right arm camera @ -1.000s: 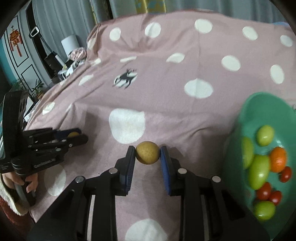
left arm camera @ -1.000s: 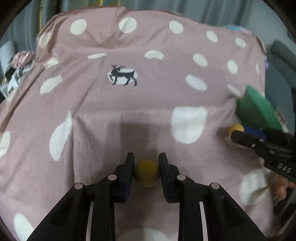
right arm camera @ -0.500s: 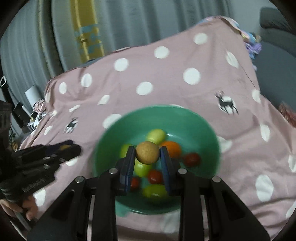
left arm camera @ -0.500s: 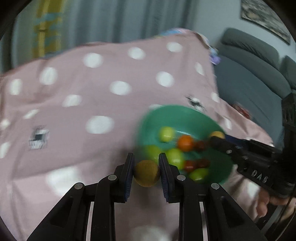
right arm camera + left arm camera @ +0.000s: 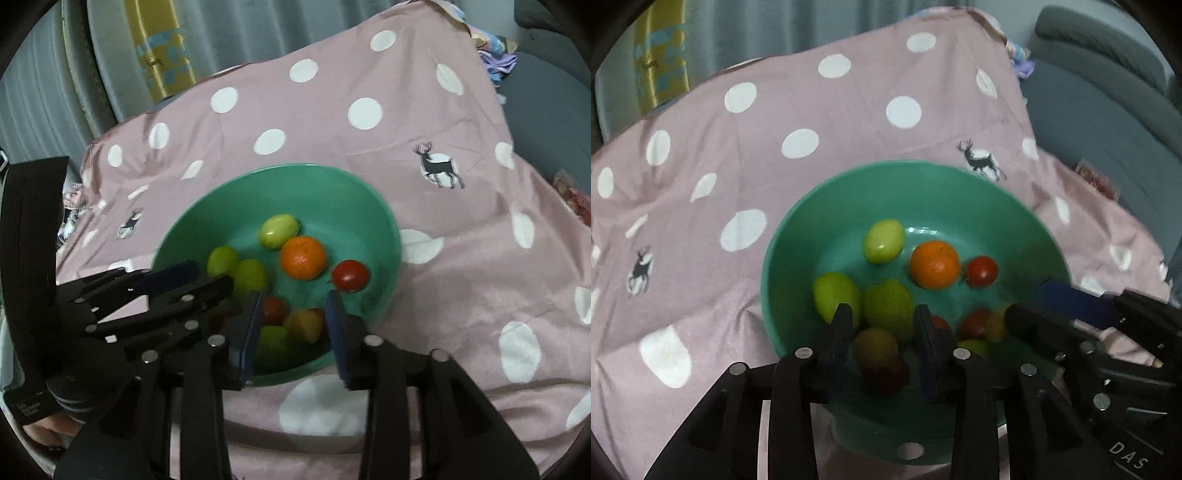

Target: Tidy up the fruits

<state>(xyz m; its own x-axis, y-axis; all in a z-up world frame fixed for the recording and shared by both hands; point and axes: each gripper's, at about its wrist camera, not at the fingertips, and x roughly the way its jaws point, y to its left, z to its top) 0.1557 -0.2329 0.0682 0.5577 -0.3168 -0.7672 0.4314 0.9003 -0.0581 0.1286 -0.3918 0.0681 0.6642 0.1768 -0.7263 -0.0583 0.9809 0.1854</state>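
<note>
Left wrist view: my left gripper (image 5: 882, 325) and right gripper (image 5: 293, 319), clamped half a second ago, now stand wide; both brown fruits (image 5: 875, 347) lie released in the green bowl (image 5: 923, 181).

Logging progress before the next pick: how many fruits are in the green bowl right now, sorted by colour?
In the bowl:
Green fruits: 4
Orange: 1
Red tomatoes: 4, two partly hidden
Yellow-brown fruits: 2, one blurred
Total: 11
</note>
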